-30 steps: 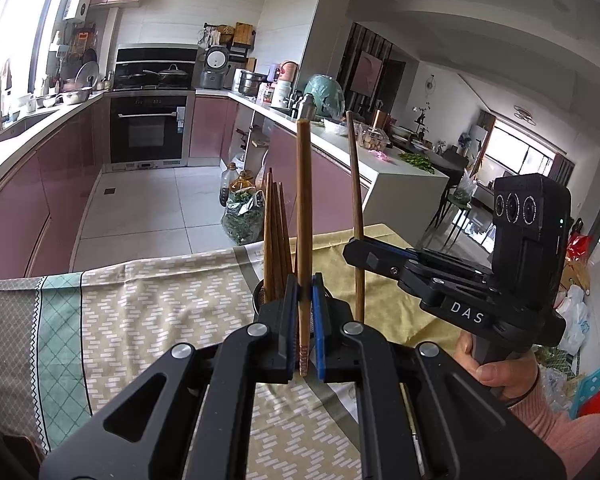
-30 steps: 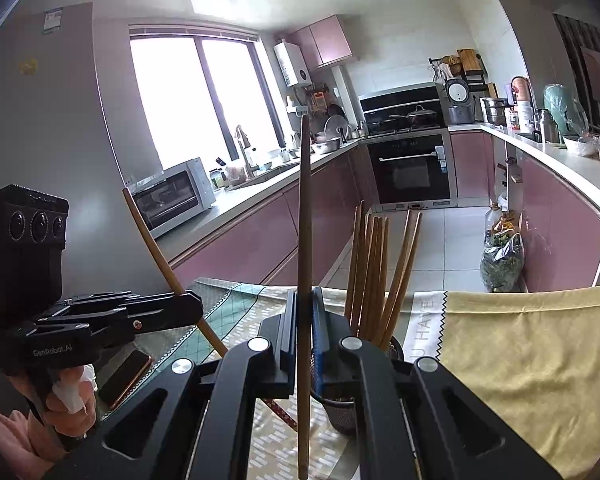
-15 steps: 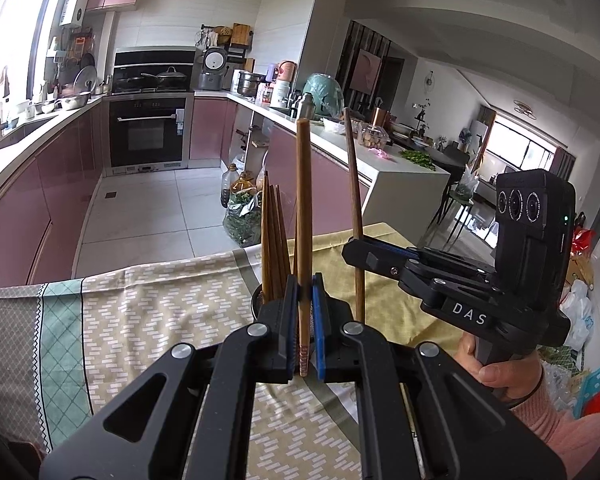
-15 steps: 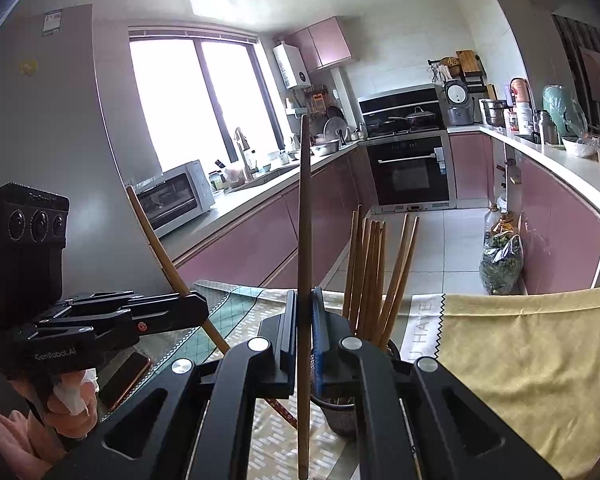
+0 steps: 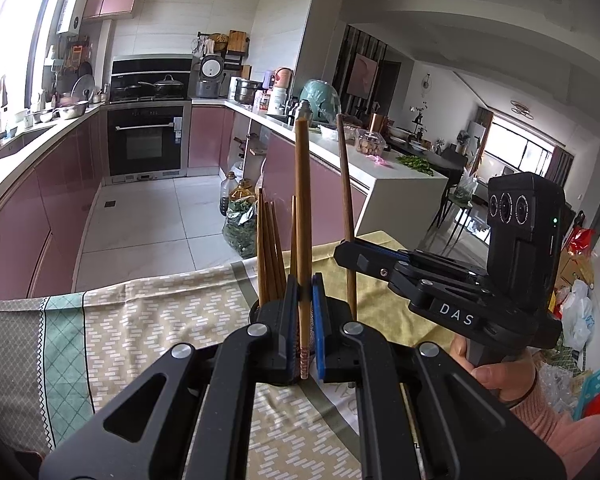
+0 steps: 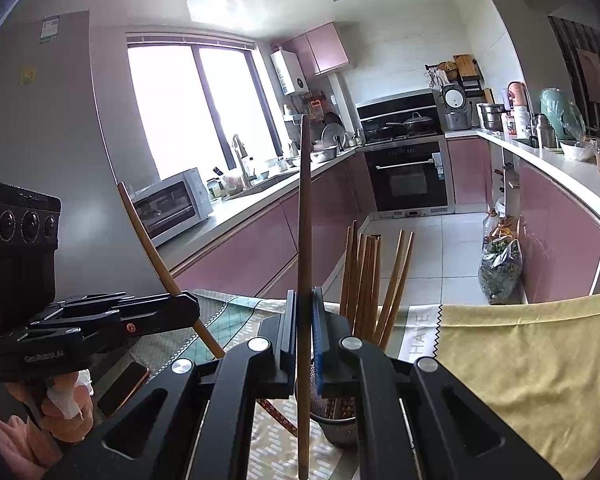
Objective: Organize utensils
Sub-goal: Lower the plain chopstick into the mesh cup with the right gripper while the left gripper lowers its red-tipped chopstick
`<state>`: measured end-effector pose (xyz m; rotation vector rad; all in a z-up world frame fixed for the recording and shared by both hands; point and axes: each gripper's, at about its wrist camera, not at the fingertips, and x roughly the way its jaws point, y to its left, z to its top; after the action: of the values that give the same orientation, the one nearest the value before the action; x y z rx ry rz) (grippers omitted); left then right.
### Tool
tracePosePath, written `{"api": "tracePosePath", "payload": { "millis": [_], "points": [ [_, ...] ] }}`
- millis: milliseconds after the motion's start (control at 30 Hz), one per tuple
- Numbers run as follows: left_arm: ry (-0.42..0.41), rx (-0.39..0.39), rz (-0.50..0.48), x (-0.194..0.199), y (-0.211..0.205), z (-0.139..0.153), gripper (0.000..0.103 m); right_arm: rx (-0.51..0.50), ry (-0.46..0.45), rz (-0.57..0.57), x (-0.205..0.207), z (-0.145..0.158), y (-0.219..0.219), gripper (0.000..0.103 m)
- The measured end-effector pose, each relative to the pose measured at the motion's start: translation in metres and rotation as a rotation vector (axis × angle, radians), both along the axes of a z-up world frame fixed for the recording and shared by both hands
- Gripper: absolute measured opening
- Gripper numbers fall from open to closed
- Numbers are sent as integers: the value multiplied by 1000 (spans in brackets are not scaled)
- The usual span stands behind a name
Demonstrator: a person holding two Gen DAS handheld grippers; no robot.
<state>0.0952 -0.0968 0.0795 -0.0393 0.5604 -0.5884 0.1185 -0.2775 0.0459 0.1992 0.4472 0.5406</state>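
Note:
In the left wrist view my left gripper [image 5: 303, 320] is shut on a wooden chopstick [image 5: 302, 208] that stands upright between the blue pads. Just behind it several chopsticks [image 5: 269, 248] stand in a holder, mostly hidden by the jaws. To the right, my right gripper [image 5: 346, 254] is shut on a second chopstick [image 5: 345, 184]. In the right wrist view my right gripper [image 6: 303, 328] clamps that upright chopstick [image 6: 304, 220] just left of the metal mesh holder [image 6: 338, 420] full of chopsticks [image 6: 368, 276]. My left gripper [image 6: 188, 310] holds its chopstick [image 6: 150, 240] tilted.
The table carries a patterned beige and green cloth [image 5: 148, 320] and a yellow cloth [image 6: 520, 360]. A phone [image 6: 122, 386] lies near the person's left hand [image 6: 60, 412]. Kitchen counters, an oven [image 5: 146, 140] and a bag of greens [image 6: 500, 276] on the floor lie beyond the table.

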Motion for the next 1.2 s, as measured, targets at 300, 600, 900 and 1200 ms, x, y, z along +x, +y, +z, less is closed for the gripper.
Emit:
{"api": "tracePosePath", "payload": {
  "millis": [300, 600, 900, 1200],
  "points": [
    [-23, -7, 1, -1, 3, 9, 7, 3, -13, -3, 4, 4, 2, 6],
    [-48, -2, 9, 0, 4, 16, 7, 8, -21, -13, 9, 7, 0, 6],
    [-46, 20, 29, 6, -1, 15, 7, 19, -30, -31, 21, 13, 0, 6],
    [-27, 38, 38, 13, -9, 15, 7, 11, -29, -34, 26, 12, 5, 6]
  ]
}}
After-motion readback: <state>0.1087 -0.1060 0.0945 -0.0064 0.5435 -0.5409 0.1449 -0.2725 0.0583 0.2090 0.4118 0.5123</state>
